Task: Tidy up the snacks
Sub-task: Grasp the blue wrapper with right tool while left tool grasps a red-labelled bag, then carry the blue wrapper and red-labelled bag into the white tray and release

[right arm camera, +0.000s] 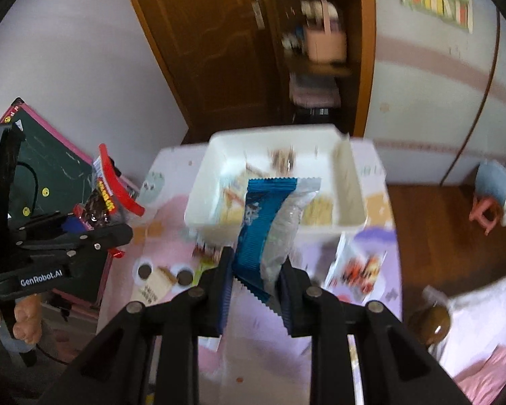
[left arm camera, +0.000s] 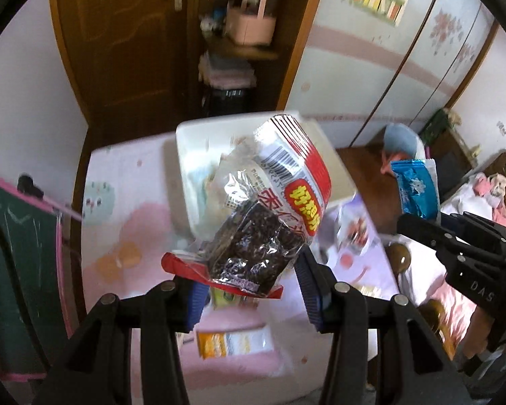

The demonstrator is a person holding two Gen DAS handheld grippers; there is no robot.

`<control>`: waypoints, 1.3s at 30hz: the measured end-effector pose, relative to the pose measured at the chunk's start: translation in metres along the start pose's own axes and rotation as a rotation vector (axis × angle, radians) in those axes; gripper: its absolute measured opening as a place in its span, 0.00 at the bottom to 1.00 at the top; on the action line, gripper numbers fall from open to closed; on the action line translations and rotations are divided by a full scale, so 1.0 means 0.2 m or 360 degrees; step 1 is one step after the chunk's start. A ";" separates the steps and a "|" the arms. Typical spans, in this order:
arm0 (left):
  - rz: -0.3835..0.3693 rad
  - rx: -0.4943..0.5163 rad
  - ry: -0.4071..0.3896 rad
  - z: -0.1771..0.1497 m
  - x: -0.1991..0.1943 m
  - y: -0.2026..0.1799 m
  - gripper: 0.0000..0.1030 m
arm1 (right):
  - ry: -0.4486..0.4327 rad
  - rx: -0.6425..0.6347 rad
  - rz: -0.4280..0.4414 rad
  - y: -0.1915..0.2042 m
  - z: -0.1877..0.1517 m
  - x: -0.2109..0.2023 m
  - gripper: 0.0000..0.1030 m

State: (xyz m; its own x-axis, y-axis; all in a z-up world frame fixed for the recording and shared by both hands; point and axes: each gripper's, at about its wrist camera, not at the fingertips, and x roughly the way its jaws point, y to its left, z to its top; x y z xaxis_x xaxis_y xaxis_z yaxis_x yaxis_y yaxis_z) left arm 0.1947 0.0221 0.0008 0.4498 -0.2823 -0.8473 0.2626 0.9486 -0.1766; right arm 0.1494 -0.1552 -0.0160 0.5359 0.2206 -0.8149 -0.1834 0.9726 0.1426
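My left gripper (left arm camera: 249, 287) is shut on a red and clear snack bag (left arm camera: 266, 209) with dark contents, held up in front of a white bin (left arm camera: 192, 182). The bag also shows in the right wrist view (right arm camera: 108, 195). My right gripper (right arm camera: 256, 280) is shut on a blue and silver snack packet (right arm camera: 270, 222), held just in front of the white bin (right arm camera: 350, 182), which holds several snacks. In the left wrist view the right gripper (left arm camera: 418, 219) and the blue packet (left arm camera: 415, 189) are at the right. The left gripper (right arm camera: 94, 233) shows at the left of the right wrist view.
The bin stands on a low pink table (right arm camera: 259, 347). Loose snack packets lie on it: an orange one (left arm camera: 232, 341) and a white one with red print (right arm camera: 361, 270). A chalkboard (right arm camera: 50, 175) leans at the left. A brown bottle (right arm camera: 431, 320) stands at the right.
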 end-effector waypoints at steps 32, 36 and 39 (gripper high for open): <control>0.0095 0.0005 -0.0066 0.59 0.62 0.03 0.46 | -0.0060 0.0194 -0.0211 -0.20 0.59 0.45 0.24; 0.0081 -0.0025 -0.0039 0.61 0.72 0.05 0.48 | -0.0025 0.0219 -0.0240 -0.22 0.61 0.53 0.25; 0.0075 -0.0041 -0.0014 0.62 0.77 0.05 0.62 | 0.0017 0.0249 -0.0225 -0.23 0.62 0.60 0.25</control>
State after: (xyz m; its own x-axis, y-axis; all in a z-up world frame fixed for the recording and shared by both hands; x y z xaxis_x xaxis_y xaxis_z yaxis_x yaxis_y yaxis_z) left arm 0.3721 -0.0294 -0.0700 0.4688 -0.2383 -0.8505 0.2189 0.9642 -0.1495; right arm 0.3247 -0.1651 -0.0496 0.5381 0.0808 -0.8390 0.0241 0.9935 0.1111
